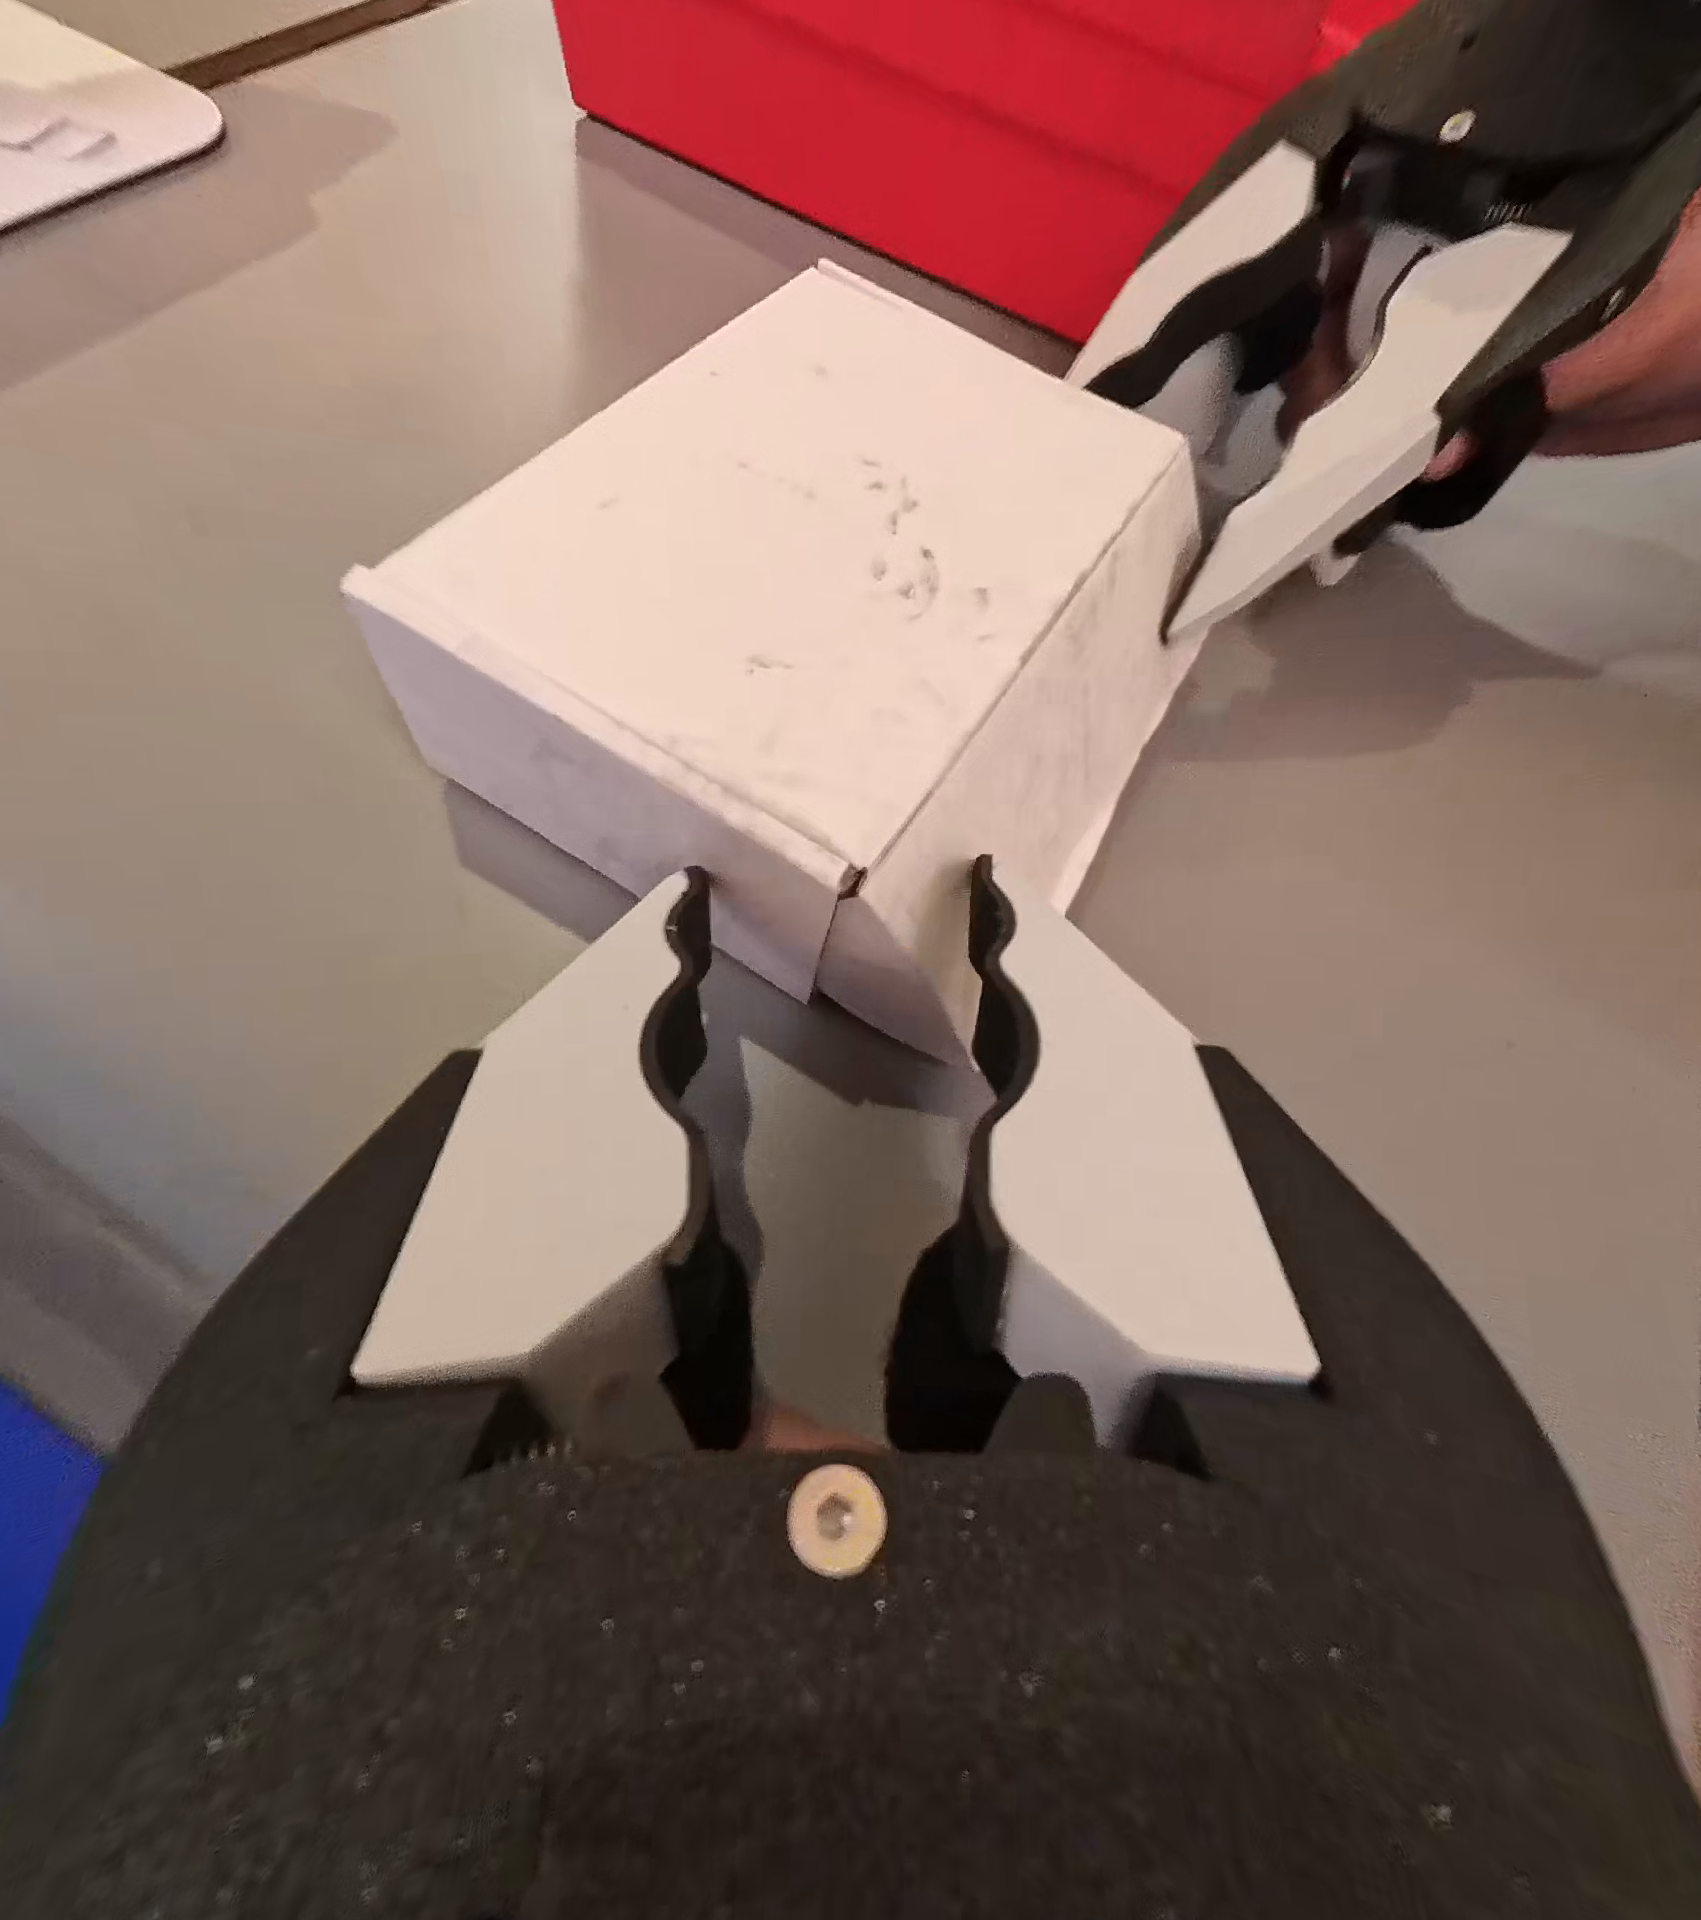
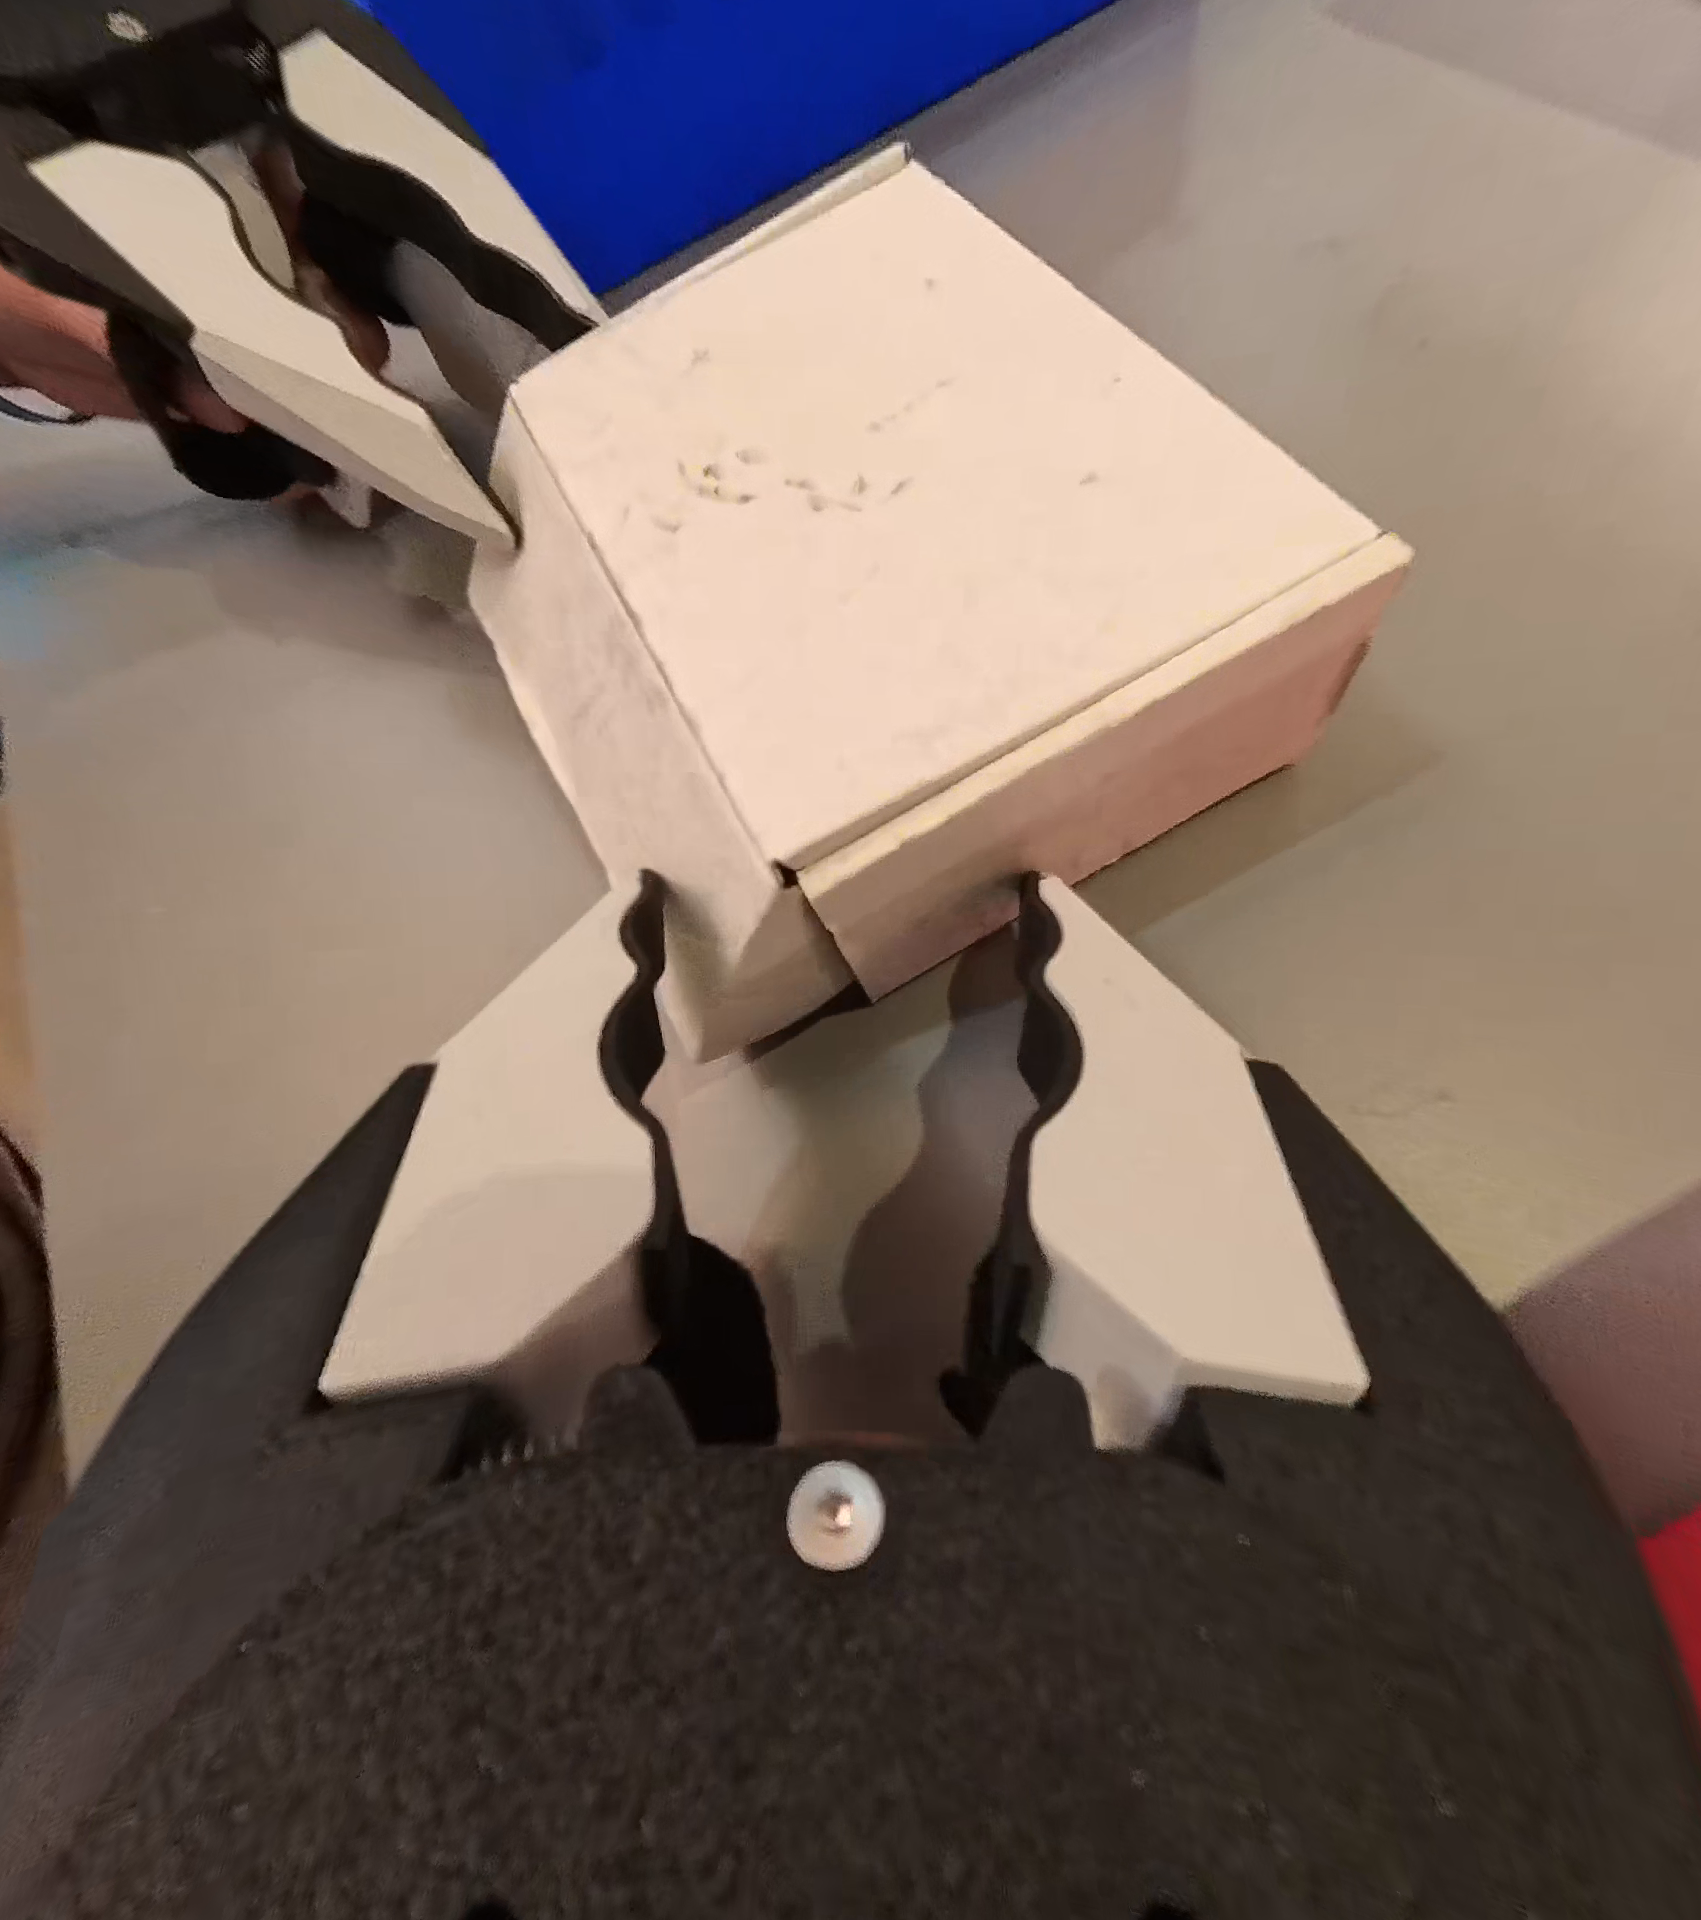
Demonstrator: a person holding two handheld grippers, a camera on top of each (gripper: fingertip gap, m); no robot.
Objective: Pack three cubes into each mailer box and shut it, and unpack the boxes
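A closed white mailer box (image 1: pixel 773 582) lies on the grey table (image 1: pixel 150 623); its lid is scuffed. My left gripper (image 1: pixel 838 883) is open, and the box's near corner sits between its fingers. My right gripper (image 1: pixel 1132 509) is open at the far right corner of the same front side, one finger above the lid edge and one by the front flap. In the right wrist view the box (image 2: pixel 929 540) has its near corner between the open fingers of the right gripper (image 2: pixel 838 888), with the left gripper (image 2: pixel 555 431) at the far left corner. No cubes show.
A red bin (image 1: pixel 877 135) stands behind the box, and a blue bin (image 2: pixel 721 104) stands on the opposite side. A white flat base (image 1: pixel 25 125) lies at the far left. A person's hand (image 1: pixel 1677 343) holds the right gripper. The right tips stand about 35 cm off the white flat base (image 1: pixel 25 125).
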